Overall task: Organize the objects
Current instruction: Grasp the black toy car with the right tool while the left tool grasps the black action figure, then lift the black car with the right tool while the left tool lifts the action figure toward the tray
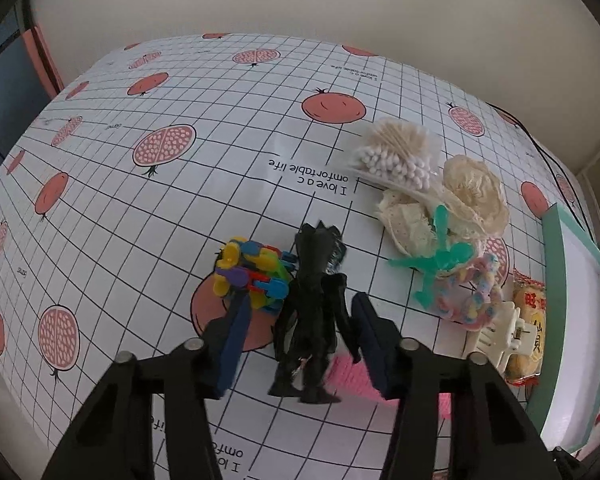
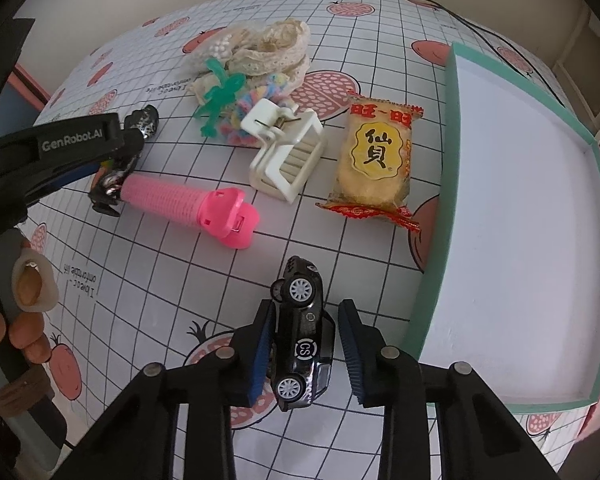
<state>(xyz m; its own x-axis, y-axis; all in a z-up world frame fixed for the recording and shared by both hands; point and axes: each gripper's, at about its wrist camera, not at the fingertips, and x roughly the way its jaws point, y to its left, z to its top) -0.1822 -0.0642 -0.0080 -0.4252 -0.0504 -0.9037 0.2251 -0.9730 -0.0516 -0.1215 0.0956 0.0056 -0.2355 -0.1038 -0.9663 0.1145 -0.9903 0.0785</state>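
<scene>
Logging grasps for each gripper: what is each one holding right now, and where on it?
Neither grips yet. The left gripper straddles the black figure; the right gripper straddles the black toy car, jaws open.

glossy toy car (image 2: 302, 336), ribbed pink plastic roller (image 2: 188, 204)

The pink hair roller (image 1: 348, 376) lies mostly hidden behind the black figure (image 1: 312, 312). The tray (image 2: 452, 184) runs past the right-wrist picture's edge. Snack packet (image 1: 526, 332) lettering stays partly covered.
</scene>
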